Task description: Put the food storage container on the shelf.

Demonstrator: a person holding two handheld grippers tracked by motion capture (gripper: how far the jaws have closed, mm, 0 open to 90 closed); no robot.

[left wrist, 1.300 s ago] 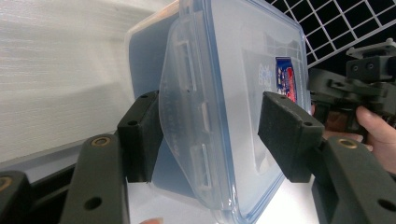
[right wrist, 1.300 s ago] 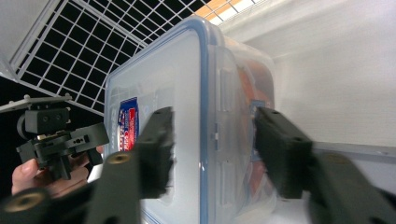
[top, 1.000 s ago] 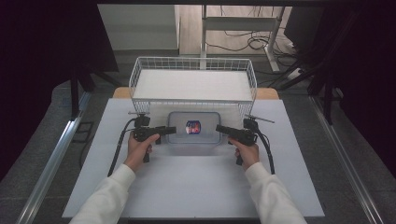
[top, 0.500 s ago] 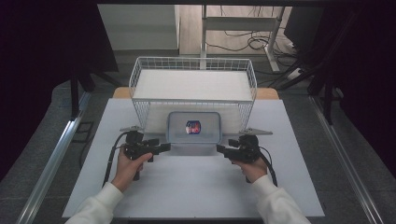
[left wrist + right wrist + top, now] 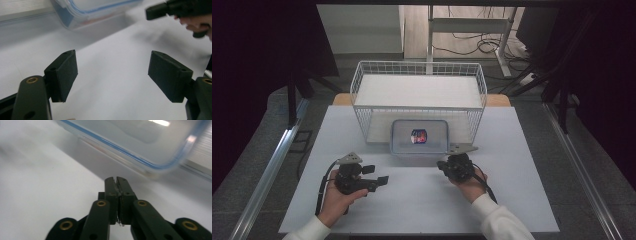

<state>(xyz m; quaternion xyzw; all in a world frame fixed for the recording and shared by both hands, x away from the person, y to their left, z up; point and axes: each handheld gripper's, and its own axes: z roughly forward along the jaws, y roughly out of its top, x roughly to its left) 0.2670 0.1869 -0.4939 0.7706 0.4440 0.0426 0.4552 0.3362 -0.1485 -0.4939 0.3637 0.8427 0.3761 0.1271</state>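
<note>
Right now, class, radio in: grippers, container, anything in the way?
Left gripper open, empty. Right gripper just closed, empty. Lidded container on table by wire basket. Nothing between.

Lidded container (image 5: 420, 136) on the surface (image 5: 522, 200), touching the front of the wire basket (image 5: 419, 80) behind it, left tongs (image 5: 379, 175) near its front left, right tongs (image 5: 443, 165) just before its front right corner

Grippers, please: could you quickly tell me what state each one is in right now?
Left gripper: open, nothing between its jaws.
Right gripper: jaws have just closed, shut on nothing, near the clear container.
</note>
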